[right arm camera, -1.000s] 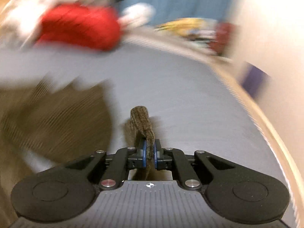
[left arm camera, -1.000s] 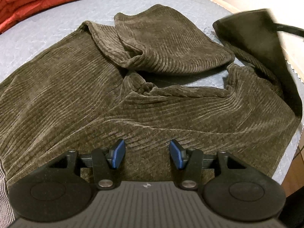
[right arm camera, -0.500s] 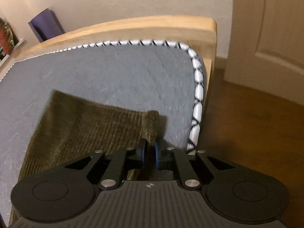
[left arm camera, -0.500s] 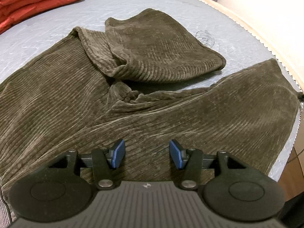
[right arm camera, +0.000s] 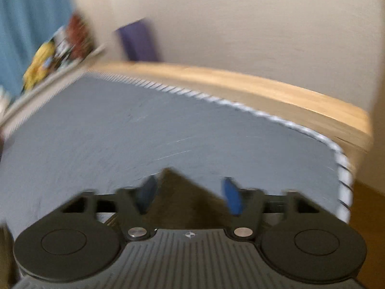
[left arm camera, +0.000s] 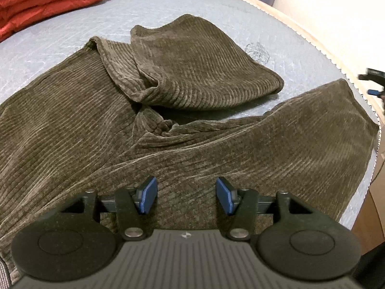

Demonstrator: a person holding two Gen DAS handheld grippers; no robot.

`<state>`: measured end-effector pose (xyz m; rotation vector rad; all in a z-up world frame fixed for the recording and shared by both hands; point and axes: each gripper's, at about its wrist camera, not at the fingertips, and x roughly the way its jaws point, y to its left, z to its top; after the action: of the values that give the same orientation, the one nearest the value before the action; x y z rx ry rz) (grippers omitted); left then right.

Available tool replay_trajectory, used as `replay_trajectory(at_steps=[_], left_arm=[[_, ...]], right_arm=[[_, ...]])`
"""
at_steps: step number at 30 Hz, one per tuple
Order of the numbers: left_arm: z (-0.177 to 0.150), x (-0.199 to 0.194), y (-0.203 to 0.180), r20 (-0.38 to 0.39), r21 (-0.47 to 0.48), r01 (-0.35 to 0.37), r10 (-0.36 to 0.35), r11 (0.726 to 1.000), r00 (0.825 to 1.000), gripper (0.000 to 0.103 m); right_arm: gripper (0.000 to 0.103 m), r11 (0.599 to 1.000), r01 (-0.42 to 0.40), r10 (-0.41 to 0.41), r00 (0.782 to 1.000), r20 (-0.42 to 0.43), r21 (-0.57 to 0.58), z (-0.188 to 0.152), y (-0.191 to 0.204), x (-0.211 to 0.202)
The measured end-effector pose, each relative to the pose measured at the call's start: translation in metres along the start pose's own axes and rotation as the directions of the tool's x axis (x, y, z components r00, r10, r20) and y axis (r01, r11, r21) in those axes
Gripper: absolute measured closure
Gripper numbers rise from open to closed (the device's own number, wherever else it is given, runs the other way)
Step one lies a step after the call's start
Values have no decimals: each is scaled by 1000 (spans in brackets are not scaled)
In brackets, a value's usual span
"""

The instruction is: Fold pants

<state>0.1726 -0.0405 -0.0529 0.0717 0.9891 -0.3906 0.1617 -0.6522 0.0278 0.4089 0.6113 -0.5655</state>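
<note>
Brown corduroy pants (left arm camera: 192, 125) sprawl unfolded ahead of the left gripper (left arm camera: 186, 195), one leg rumpled; both it and the right gripper (right arm camera: 187, 195) gape empty, folding apparently hardly begun.

The left tool (left arm camera: 186, 196) fills the bottom of its frame: a matte black, speckled body with a ribbed grey centre plate carrying a small white cross mark. Two round black discs flank the plate, each with a recessed circle. Black linkage arms pivot on silver screws and end in blue pads (left arm camera: 148, 195). The right tool (right arm camera: 189, 196), blurred, shows the same black discs, ribbed plate, silver screws and blue pads (right arm camera: 231, 196) at lower centre.
</note>
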Motion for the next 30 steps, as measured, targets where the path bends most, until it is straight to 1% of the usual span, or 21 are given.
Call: replay_trajectory(at_steps=[2,3,6,7,8,9,10,11,12,13,14,15,17,18,20,22,24,25,26,28,30], left_arm=[[-2,-1,2,4,2,-2,2,1000,1000,43],[-4,-3,3,6,3,-3,3,1000,1000,43],[-8,-8,10,16,-2,-1,1,1000,1000,43],[-9,-10,12,21,-5,0,0,1000,1000,43],[-9,-11,15,27,-9,0,1,1000,1000,43],[-10,-13,18,34,-11,2,-2,1000,999,43],[-9,-16,19,46,-11,13,-12,1000,999,43],[-9,-19,20,60,-9,26,-26,1000,998,43],[-8,-22,20,78,-3,41,-41,999,996,43],[-7,-26,18,96,4,58,-58,998,994,43],[-6,-28,15,108,14,77,-78,997,991,44],[-6,-30,11,116,30,103,-106,994,988,44],[-6,-33,-2,112,85,170,-179,982,977,44],[-8,-33,-10,100,123,204,-216,971,971,44],[-15,-33,-28,70,208,248,-267,946,961,44],[-25,-31,-46,25,296,288,-309,911,951,44],[-37,-29,-61,-19,369,314,-330,875,944,44],[-43,-25,-67,-50,393,329,-337,859,940,44],[-49,-21,-72,-79,409,337,-335,848,939,44],[-62,-12,-80,-117,444,316,-296,838,948,45],[-69,-13,-84,-100,474,297,-284,829,954,44]], right_arm=[[20,998,3,-3,1000,-7,-68,1,11,27],[20,997,1,-3,1000,-25,-78,2,11,43],[21,998,15,-19,997,-71,-54,0,5,77],[26,999,10,-14,996,-85,-48,-1,1,85],[41,998,-20,14,994,-106,-53,-4,3,91],[71,994,-39,31,996,-86,-97,-6,5,89],[90,982,-105,94,993,-73,-157,-6,8,88],[92,972,-153,152,988,-18,-177,-3,6,81],[93,974,-153,165,984,60,-169,1,3,74],[93,987,-110,123,986,111,-118,9,-3,73],[97,997,-54,62,989,134,-63,13,-6,74],[97,999,15,-11,992,128,-31,15,-9,79],[96,999,37,-36,999,23,-29,10,-11,97],[95,996,70,-70,998,10,-57,5,-10,100],[95,991,113,-111,993,31,-77,6,-9,91],[84,993,118,-118,991,60,0,13,-22,72],[51,990,115,-123,987,104,78,18,-39,47],[45,987,128,-140,983,116,100,19,-48,40],[41,983,139,-153,981,116,116,18,-57,32],[41,978,143,-155,985,72,152,14,-76,22],[41,966,135,-140,990,7,220,6,-95,10]])
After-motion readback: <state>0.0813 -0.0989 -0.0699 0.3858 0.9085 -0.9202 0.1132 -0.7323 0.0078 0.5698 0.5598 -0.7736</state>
